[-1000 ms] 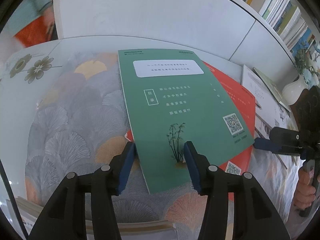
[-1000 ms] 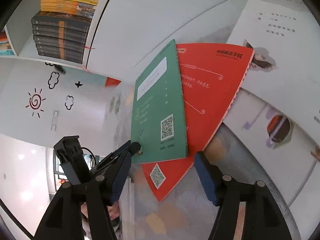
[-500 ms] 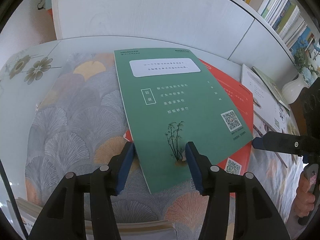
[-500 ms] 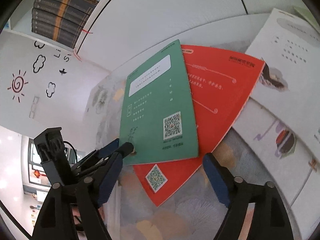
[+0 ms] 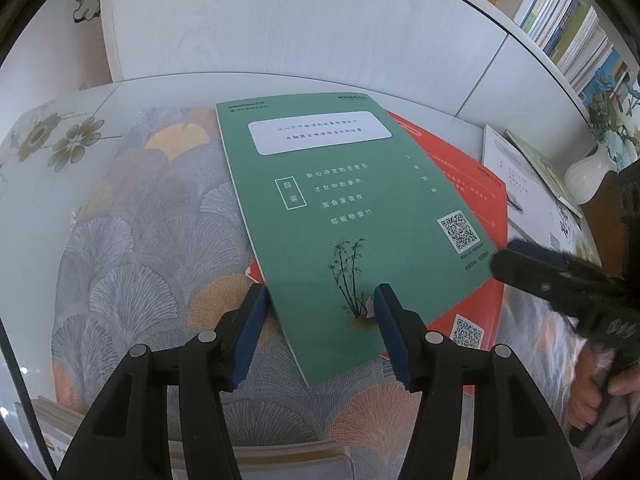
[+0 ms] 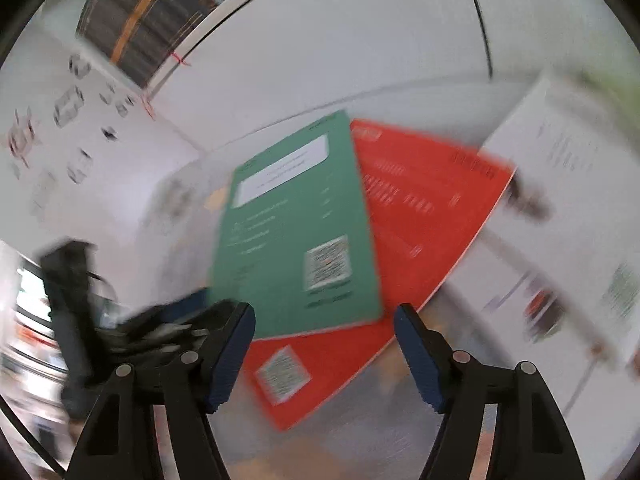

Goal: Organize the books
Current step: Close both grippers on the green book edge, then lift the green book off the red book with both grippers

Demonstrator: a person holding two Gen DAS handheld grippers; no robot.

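Two thin paperbacks lie overlapped on the patterned cloth (image 5: 152,240), the green book (image 5: 340,216) slanted across the red book (image 5: 472,208); both look light, floppy and slick, best pinched at a free corner. The left gripper (image 5: 320,312) straddles the green book's near corner, its jaws just widened and not pinching, while the right gripper (image 6: 324,336) hovers apart, holding nothing

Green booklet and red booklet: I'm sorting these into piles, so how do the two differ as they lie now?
The green booklet lies on top; the red booklet lies beneath it, mostly covered. The green booklet carries a white label panel and a bamboo drawing; the red booklet shows neither. The green booklet sits at a different angle from the red booklet, so the red one fans out to the right. Both are thin, lie flat on the patterned cloth, and bear QR codes.
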